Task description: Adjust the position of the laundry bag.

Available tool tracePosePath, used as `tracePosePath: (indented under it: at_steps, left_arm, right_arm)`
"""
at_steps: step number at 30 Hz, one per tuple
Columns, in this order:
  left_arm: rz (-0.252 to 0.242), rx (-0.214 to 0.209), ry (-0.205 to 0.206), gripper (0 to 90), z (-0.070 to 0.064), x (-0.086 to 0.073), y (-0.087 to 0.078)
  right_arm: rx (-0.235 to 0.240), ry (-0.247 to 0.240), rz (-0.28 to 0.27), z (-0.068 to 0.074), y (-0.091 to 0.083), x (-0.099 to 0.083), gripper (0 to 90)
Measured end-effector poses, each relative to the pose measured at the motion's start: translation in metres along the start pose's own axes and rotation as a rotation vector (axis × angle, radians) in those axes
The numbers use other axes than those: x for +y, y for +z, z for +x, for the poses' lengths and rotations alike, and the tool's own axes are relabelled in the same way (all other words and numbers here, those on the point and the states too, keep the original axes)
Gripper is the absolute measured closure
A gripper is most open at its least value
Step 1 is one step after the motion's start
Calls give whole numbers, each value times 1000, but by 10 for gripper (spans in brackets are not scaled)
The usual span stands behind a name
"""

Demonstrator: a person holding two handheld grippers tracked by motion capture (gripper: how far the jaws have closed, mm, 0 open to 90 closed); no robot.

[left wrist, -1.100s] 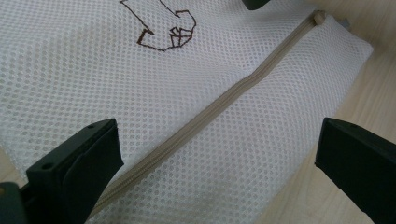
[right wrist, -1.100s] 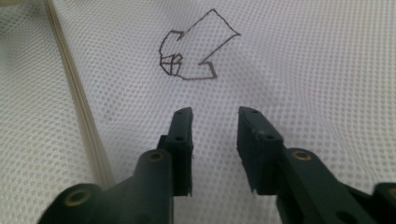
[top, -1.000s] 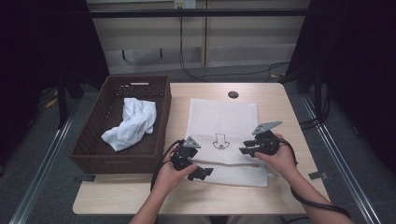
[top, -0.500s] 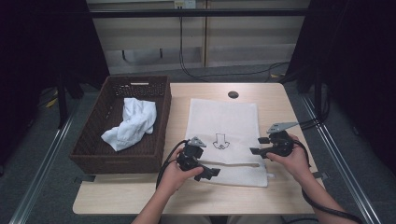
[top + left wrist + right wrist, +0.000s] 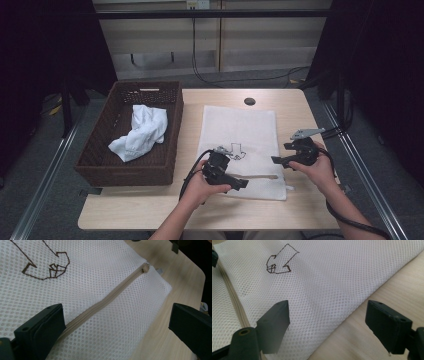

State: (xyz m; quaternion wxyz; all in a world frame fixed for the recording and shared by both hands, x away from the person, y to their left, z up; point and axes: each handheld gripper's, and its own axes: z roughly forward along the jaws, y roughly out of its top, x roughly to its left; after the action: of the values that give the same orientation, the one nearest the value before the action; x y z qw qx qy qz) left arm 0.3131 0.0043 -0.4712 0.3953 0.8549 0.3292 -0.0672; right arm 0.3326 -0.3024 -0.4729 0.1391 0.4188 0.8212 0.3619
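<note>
Hands first: I have the left hand (image 5: 200,181) low at the near table edge, forearm coming up from the bottom, steering the left gripper (image 5: 239,182) toward the right across the near end of the white mesh zip bag (image 5: 240,131). Its jaws stand wide apart with nothing between them; in the left gripper view one jaw rides over the mesh just beside the beige zipper (image 5: 105,301), the other over bare wood past the bag's edge.

Right hand (image 5: 315,167): I hold it at the bag's right side, the right gripper (image 5: 278,160) aimed leftward at the bag's right edge. Jaws spread, gripping nothing; one above the mesh, one above the light wooden table (image 5: 300,107).

Bag: flat on the table, brown outline drawing (image 5: 234,150) uppermost, lying between the two grippers.

Beside it: dark brown wicker basket (image 5: 170,127) holding a crumpled white cloth (image 5: 142,130).
</note>
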Motion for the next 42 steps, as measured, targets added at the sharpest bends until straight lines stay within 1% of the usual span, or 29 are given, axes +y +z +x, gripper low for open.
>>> tracePosePath:
  at_steps: [1, 2, 4, 6, 7, 8, 9, 10, 12, 13, 14, 15, 17, 18, 19, 20, 21, 22, 24, 27, 28, 32, 33, 35, 37, 39, 40, 41, 42]
  left_arm:
    - [10, -1, 8, 1, 0, 1, 0]
    - [1, -6, -5, 1, -1, 2, 2]
    - [7, -2, -3, 1, -3, 5, 3]
    - [-2, -5, -27, 13, -4, 7, 5]
    - [0, -17, -25, 22, -4, 9, 6]
    - [2, -18, -33, 31, -4, 10, 7]
    - [-1, -30, -41, 35, -4, 10, 8]
    - [6, -18, -45, 42, -5, 12, 10]
    - [2, -29, -63, 74, -5, 13, 13]
    - [3, -39, -60, 85, -5, 14, 15]
    - [9, -34, -62, 96, -5, 15, 16]
    - [11, -42, -63, 111, -5, 16, 18]
    - [23, -38, -82, 150, -4, 17, 20]
    - [21, -44, -80, 164, -3, 18, 20]
    - [9, -58, -93, 185, -2, 18, 21]
    - [9, -60, -95, 217, -1, 19, 21]
    - [0, -76, -100, 223, -1, 20, 22]
    - [-5, -73, -102, 235, -1, 20, 22]
    - [-13, -80, -91, 270, -1, 22, 23]
    - [21, -85, -95, 308, -3, 23, 26]
    - [23, -80, -87, 307, -4, 24, 27]
    - [26, -80, -108, 308, -6, 28, 31]
    - [32, -73, -112, 307, -7, 29, 32]
    - [50, -84, -112, 328, -8, 31, 33]
    - [55, -106, -123, 333, -8, 32, 36]
    - [46, -137, -190, 336, -11, 33, 39]
    - [36, -138, -223, 361, -12, 35, 41]
    - [70, -142, -200, 409, -8, 35, 41]
    - [63, -149, -226, 435, -8, 36, 42]
  right_arm:
    - [-4, -1, -7, 0, 0, 0, 183]
    - [8, 4, -5, -1, 0, 0, 178]
    - [-2, 12, -7, -1, 0, 1, 163]
    - [-8, 12, -7, -2, 0, 1, 156]
    - [-7, 12, -5, -2, 0, 2, 154]
    - [-9, 10, -5, -2, 0, 2, 152]
    - [-9, 11, -5, -2, 0, 2, 152]
    - [-11, 9, -6, -2, 0, 2, 151]
    - [-15, 9, -5, -2, -1, 2, 149]
    - [-14, 12, -5, -2, -1, 2, 148]
    - [-20, 13, -5, -2, -2, 2, 147]
    - [-22, 11, -8, -3, -2, 2, 146]
    - [-27, 15, -11, -3, -3, 2, 145]
    - [-22, 14, -15, -3, -3, 2, 145]
    - [-24, 16, -18, -3, -3, 2, 145]
    - [-26, 15, -17, -4, -4, 2, 144]
    - [-30, 12, -20, -4, -4, 2, 144]
    - [-25, 14, -20, -4, -4, 2, 143]
    - [-29, 13, -20, -4, -4, 2, 143]
    - [-25, 17, -23, -4, -4, 3, 143]
    - [-22, 18, -22, -4, -5, 3, 142]
    - [-20, 17, -24, -4, -5, 4, 141]
    - [-19, 17, -25, -4, -5, 4, 141]
    - [-19, 19, -26, -4, -5, 4, 141]
    - [-22, 21, -24, -5, -5, 3, 139]
    - [-22, 22, -24, -5, -5, 3, 139]
    - [-20, 21, -27, -5, -6, 4, 138]
    - [-24, 19, -30, -5, -6, 4, 138]
    - [-24, 19, -30, -5, -6, 4, 139]
